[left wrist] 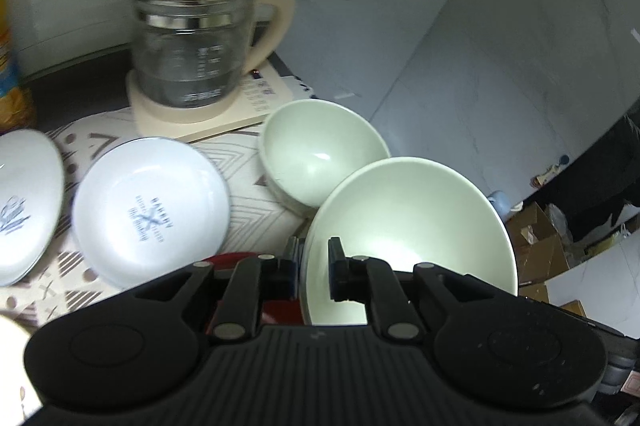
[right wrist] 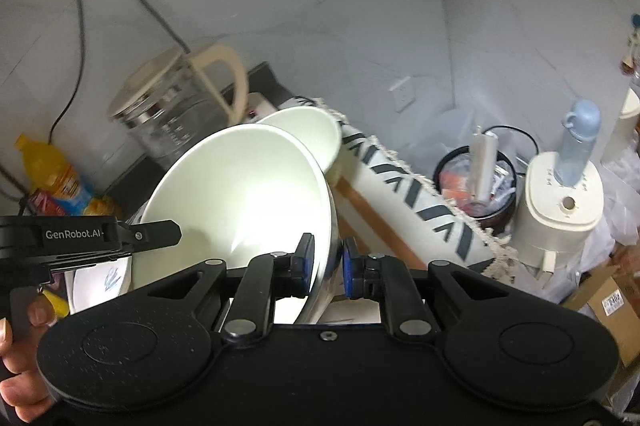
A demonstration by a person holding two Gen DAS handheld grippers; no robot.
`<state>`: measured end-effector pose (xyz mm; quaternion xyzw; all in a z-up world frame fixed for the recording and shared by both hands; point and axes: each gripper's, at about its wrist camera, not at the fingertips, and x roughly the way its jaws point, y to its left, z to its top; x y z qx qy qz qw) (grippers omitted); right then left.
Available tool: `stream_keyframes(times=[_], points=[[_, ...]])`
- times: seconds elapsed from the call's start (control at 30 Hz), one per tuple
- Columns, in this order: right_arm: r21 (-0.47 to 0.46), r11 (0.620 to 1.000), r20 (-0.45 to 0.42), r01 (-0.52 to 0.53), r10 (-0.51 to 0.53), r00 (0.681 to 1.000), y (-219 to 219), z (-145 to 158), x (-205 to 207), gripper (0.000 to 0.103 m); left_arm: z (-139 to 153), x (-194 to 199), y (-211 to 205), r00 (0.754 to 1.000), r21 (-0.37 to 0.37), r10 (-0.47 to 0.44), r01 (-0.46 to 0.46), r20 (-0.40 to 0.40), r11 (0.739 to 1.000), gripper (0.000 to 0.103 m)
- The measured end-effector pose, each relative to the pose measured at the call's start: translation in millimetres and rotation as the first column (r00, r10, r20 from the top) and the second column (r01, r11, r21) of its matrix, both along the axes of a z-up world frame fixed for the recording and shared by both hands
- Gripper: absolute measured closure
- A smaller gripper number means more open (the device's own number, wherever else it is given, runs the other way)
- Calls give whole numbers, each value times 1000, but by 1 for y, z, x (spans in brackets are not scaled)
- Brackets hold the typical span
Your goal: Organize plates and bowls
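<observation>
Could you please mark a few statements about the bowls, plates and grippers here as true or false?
1. Both grippers straddle the rim of the same large pale green bowl. True: left gripper, right gripper.
2. The kettle has no lid. False: a cream lid covers it.
3. A smaller green bowl sits beyond the large one. True.
4. The white plate with blue print is stacked inside the large bowl. False: it lies apart on the patterned cloth.
5. The large bowl lies flat. False: it is tilted.

Dim, motion-blurred fisheye views; glare whitens the large bowl (left wrist: 408,226).
</observation>
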<state>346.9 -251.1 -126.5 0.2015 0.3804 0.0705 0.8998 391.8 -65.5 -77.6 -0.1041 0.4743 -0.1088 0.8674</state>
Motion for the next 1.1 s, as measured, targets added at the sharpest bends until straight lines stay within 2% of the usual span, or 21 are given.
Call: stream_keyframes(times=[0.3,0.63,1.1], points=[[-8,996,-2,-88,88,996,36,1,-9,88,-2,-28,41,997,4,78,-78,-20,997,92],[-41,987,-38,-158,157,987,71,-9,-12,88,-23,-46,73,988,-10,141,-142,-69,990,92],[-87,977,-99,-193,184,978,88,-27,-7,85,-52,-48,81,980,-23,154,-158,-123,987,92]])
